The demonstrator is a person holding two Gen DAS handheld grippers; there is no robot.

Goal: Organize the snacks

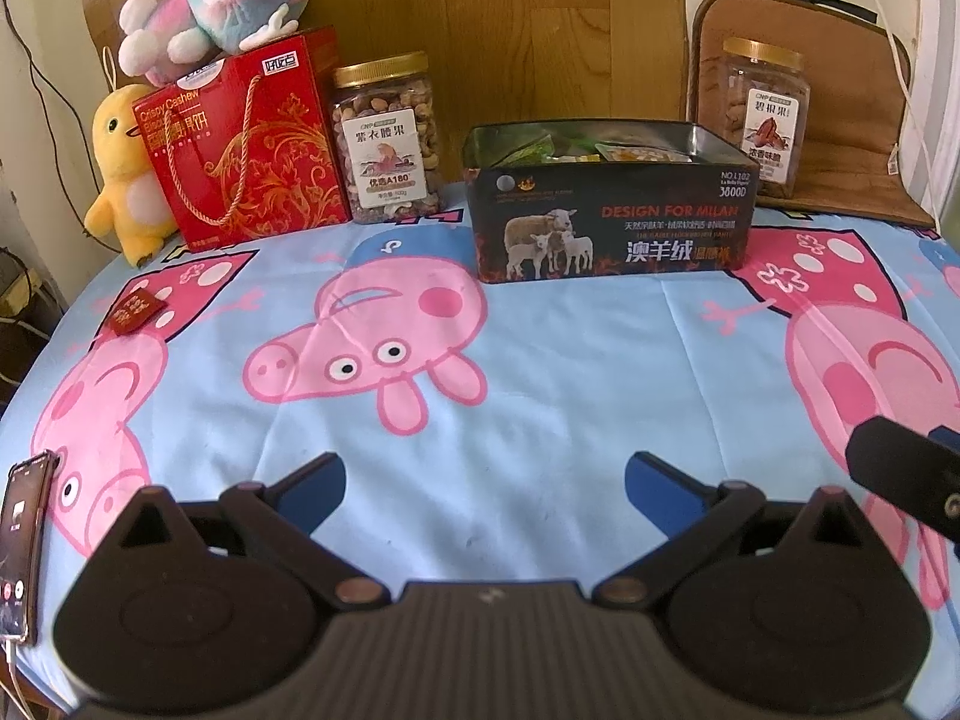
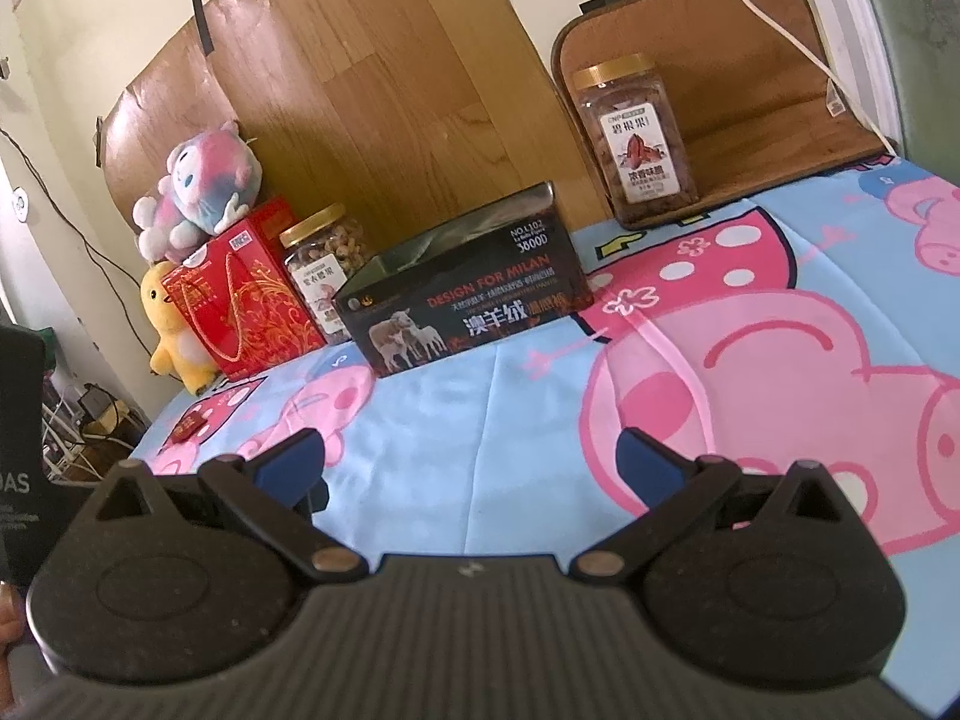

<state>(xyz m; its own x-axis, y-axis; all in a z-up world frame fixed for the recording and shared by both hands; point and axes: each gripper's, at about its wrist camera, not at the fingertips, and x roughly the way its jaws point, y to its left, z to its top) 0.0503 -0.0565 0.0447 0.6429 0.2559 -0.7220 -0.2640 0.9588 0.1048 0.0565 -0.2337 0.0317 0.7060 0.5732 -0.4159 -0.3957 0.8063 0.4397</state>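
Black tin box (image 1: 606, 222) reads "DESIGN FOR MILAN" and "NO.L102" beside printed sheep; it stands lidless at the far side of the cartoon-pig cloth (image 1: 540, 372), long side facing me, snack packets (image 1: 576, 150) inside. Left of it are a gold-lidded nut jar (image 1: 389, 141) marked "A180" and a red gift box (image 1: 252, 138) reading "Crispy Cashew". A second nut jar (image 1: 765, 117) stands behind the tin on the right. One small red packet (image 1: 137, 312) lies alone, well left. My left gripper (image 1: 485, 483) and right gripper (image 2: 469, 462) both hover spread wide, holding nothing.
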